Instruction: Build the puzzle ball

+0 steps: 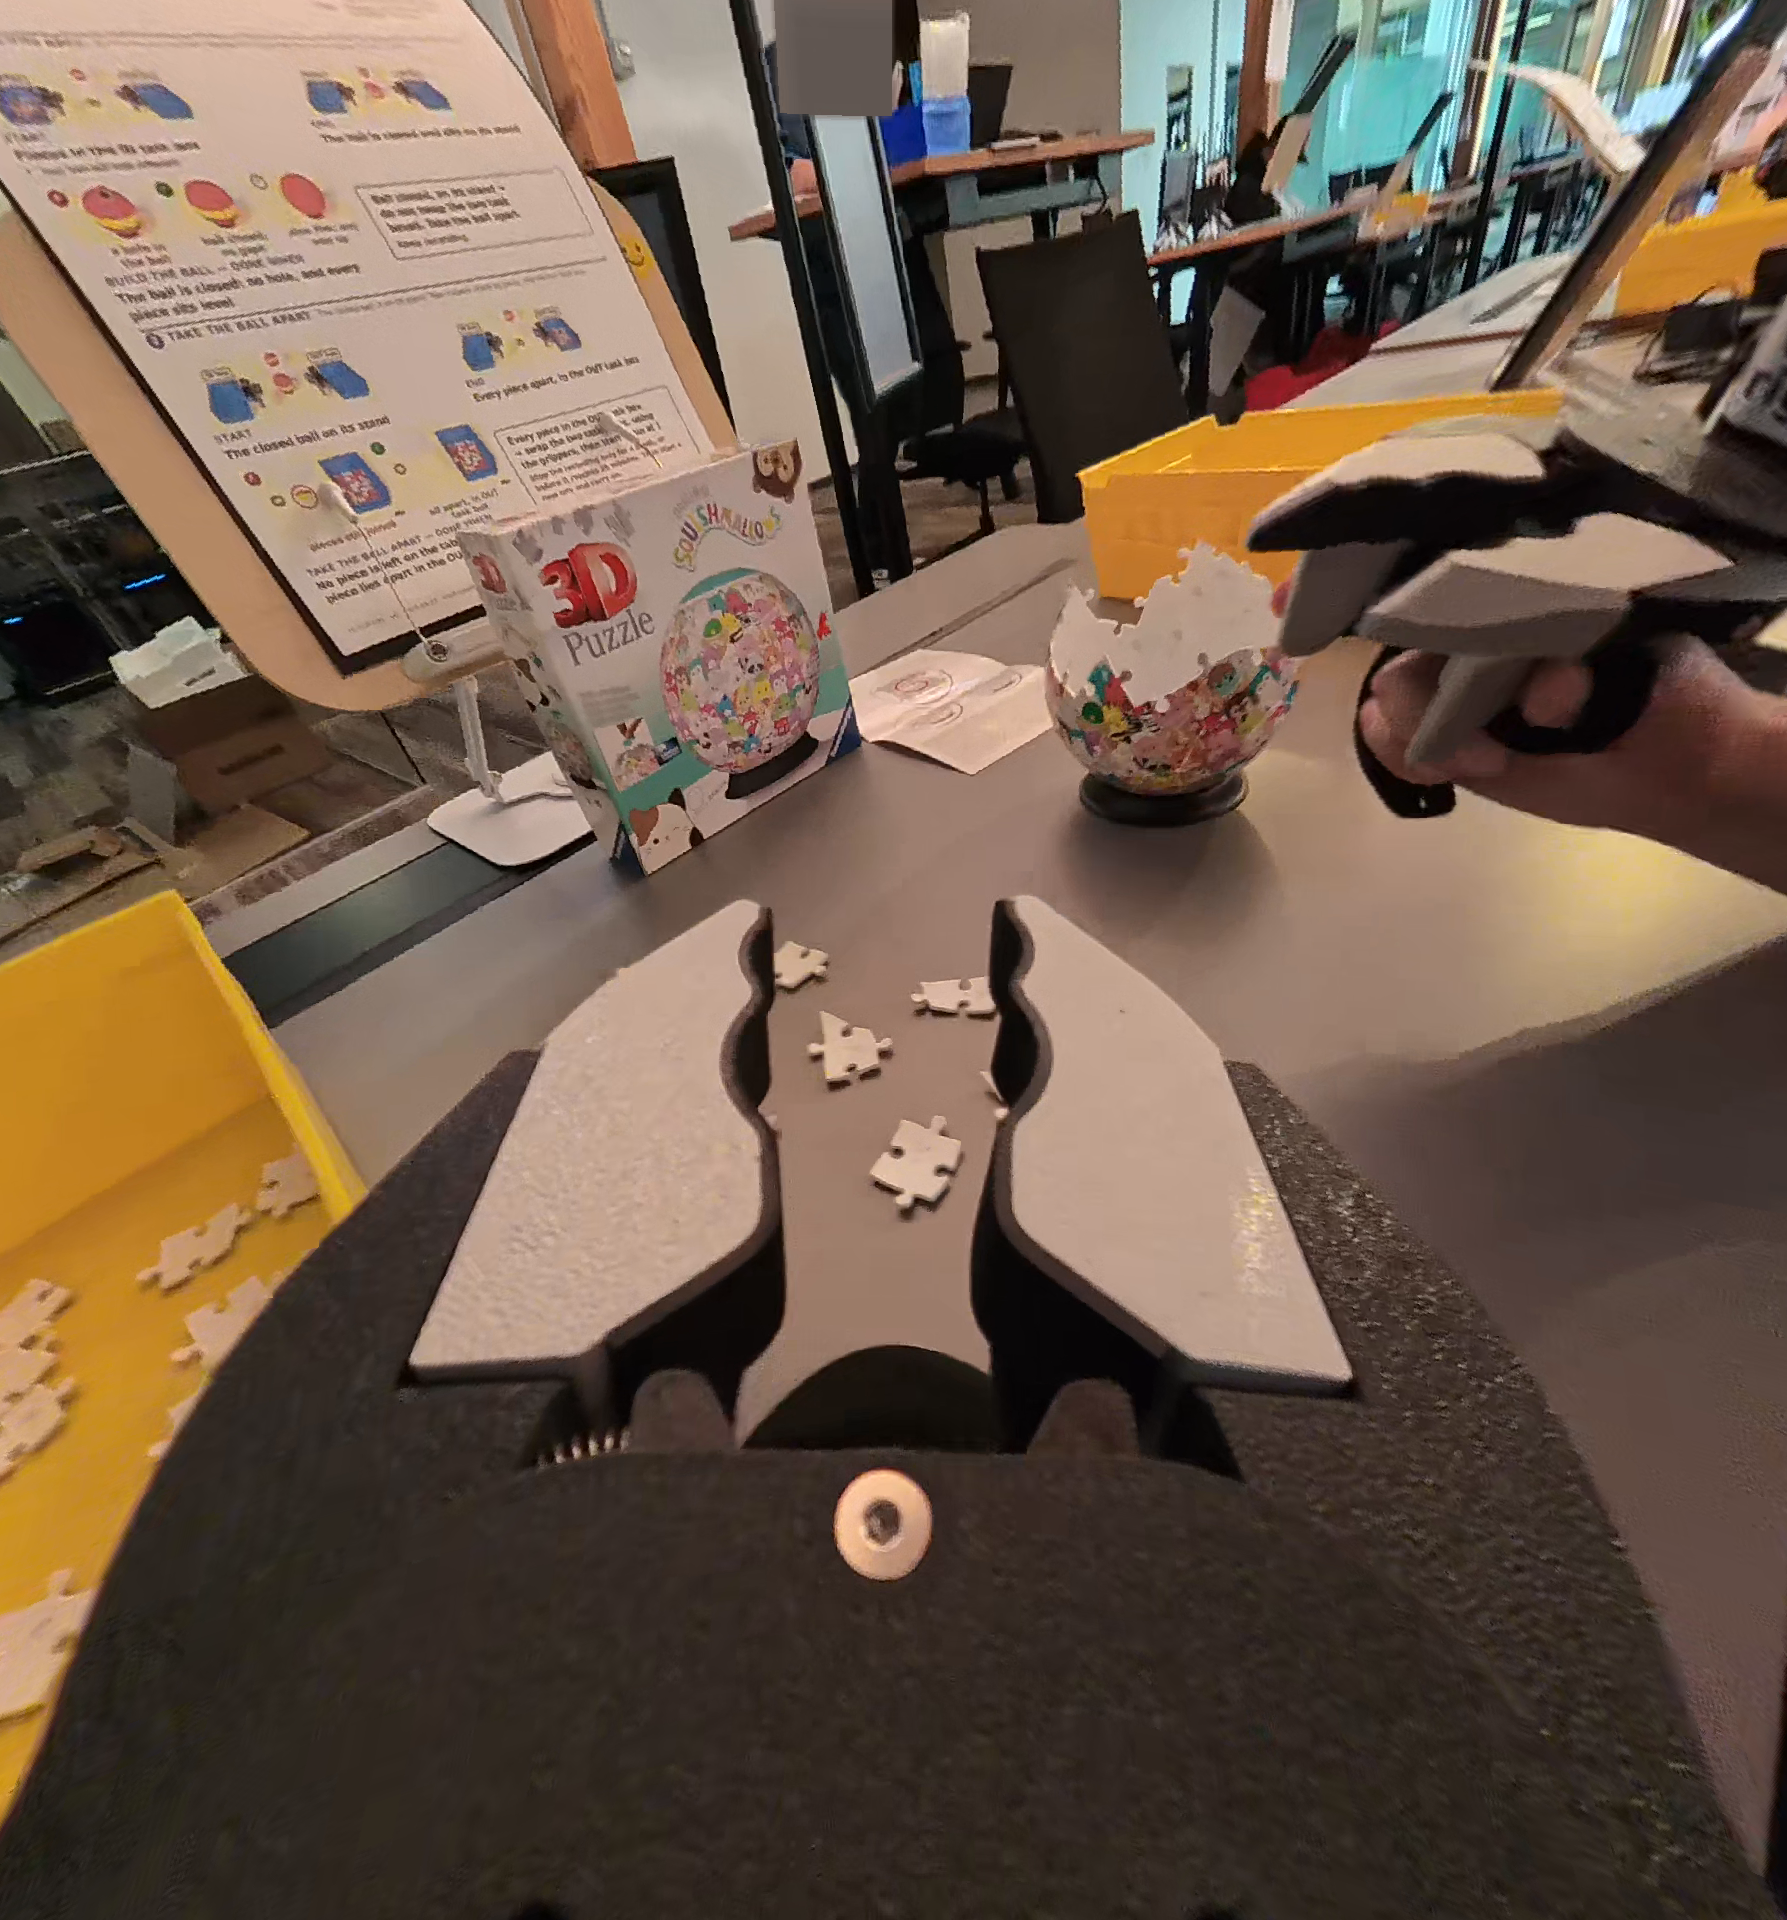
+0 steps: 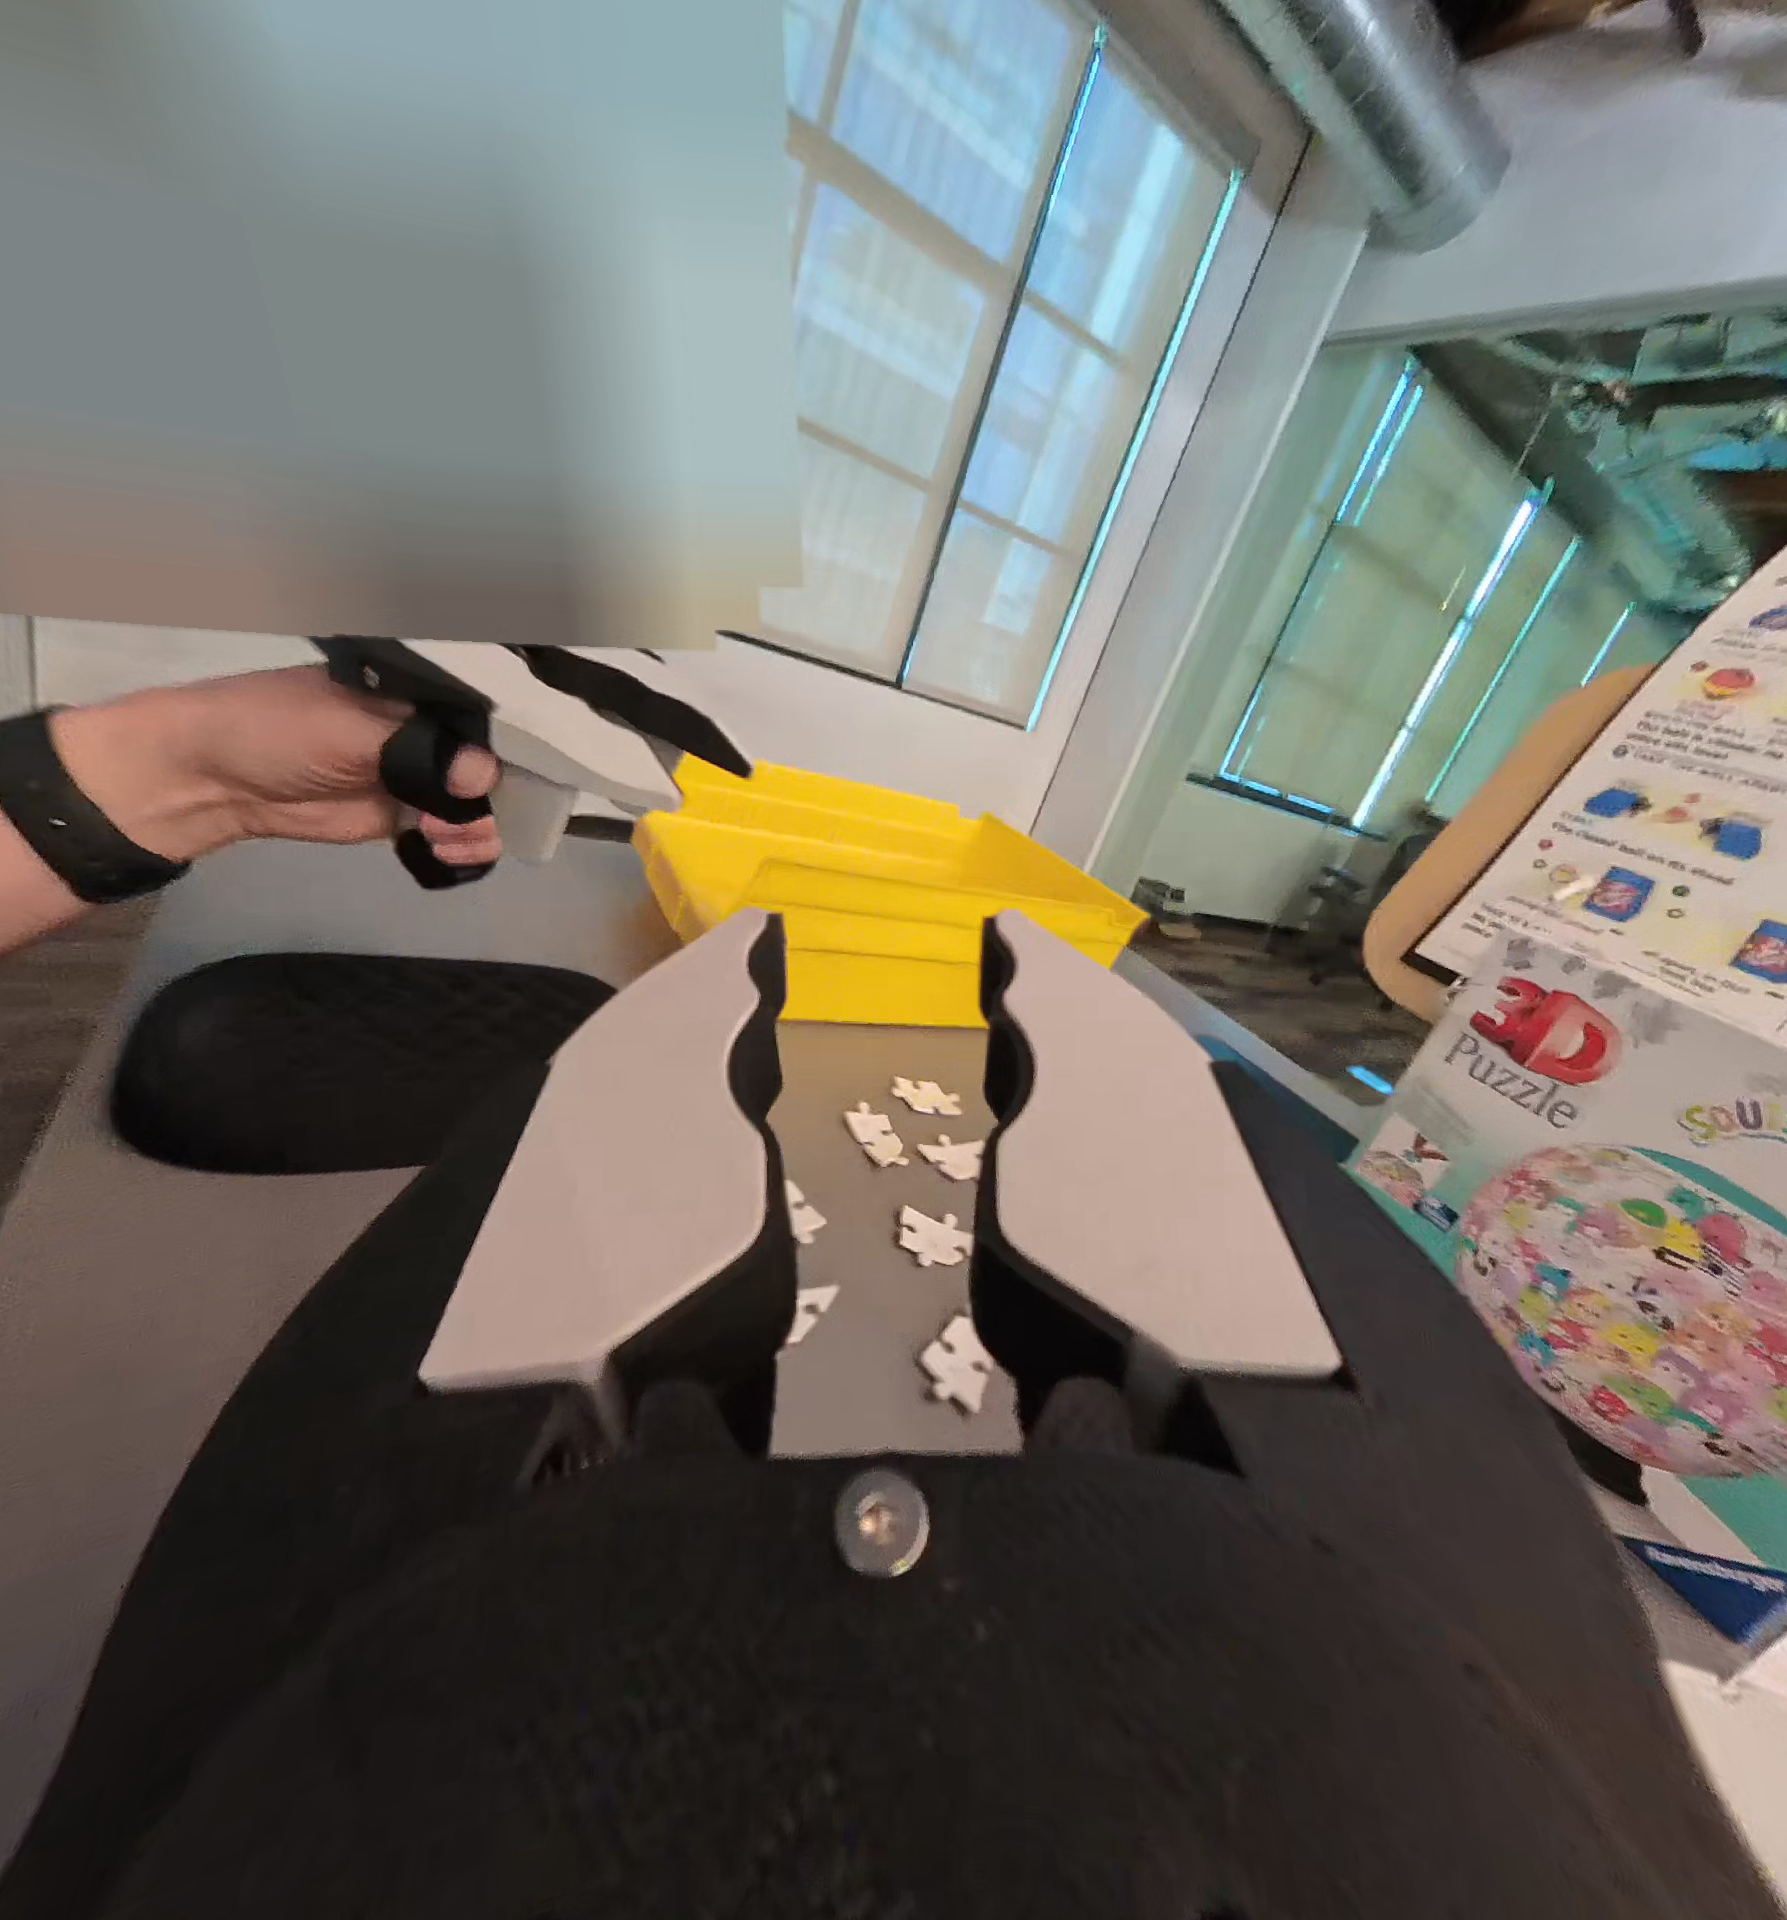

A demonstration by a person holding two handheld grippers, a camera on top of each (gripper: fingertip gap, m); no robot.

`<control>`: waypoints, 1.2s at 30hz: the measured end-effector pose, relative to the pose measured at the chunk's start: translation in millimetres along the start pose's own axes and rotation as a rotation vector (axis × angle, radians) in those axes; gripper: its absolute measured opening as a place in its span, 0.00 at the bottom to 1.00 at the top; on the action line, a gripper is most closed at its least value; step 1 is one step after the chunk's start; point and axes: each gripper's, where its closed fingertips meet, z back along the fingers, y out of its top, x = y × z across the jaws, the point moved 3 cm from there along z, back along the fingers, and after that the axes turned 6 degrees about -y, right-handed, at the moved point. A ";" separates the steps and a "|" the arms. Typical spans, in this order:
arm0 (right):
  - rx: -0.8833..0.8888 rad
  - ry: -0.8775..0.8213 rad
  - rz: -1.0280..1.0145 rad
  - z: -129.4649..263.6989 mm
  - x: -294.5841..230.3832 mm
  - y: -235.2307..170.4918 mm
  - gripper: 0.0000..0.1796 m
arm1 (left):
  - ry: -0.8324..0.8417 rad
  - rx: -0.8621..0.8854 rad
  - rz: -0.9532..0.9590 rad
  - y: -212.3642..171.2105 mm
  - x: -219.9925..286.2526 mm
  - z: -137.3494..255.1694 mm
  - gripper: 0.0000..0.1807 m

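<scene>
Several loose pieces [image 1: 915, 1158] lie white side up at centre frame, likely laid out for picking, between the spread, empty fingers of the left gripper [image 1: 881, 971]. Lower left, a yellow bin [image 1: 89, 1039] keeps more. Right of centre, the half-built puzzle ball [image 1: 1169, 691] rests on its stand, steadied there; the right gripper [image 1: 1273, 587] hovers beside it, parted and empty. Grey table [image 1: 1388, 987], office behind.

Open-plan office. Rows of desks [image 1: 1024, 156] and black chairs [image 1: 1076, 343] fill the upper right of the left wrist view; tall windows [image 2: 982, 343] and an exposed ceiling duct [image 2: 1388, 114] occupy the top of the right wrist view.
</scene>
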 end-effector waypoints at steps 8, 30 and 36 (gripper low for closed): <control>-0.047 -0.036 0.158 -33.9 19.1 -34.9 0.12 | 0.055 -0.070 0.018 1.9 -33.8 -4.3 0.19; -0.241 -0.061 0.130 -31.4 20.8 -90.7 0.01 | -0.151 -0.807 -0.088 -28.4 -112.0 -81.5 0.00; -0.242 -0.037 0.110 -30.9 18.6 -91.4 0.01 | -0.205 -0.901 -0.096 -45.8 -126.7 -120.3 0.00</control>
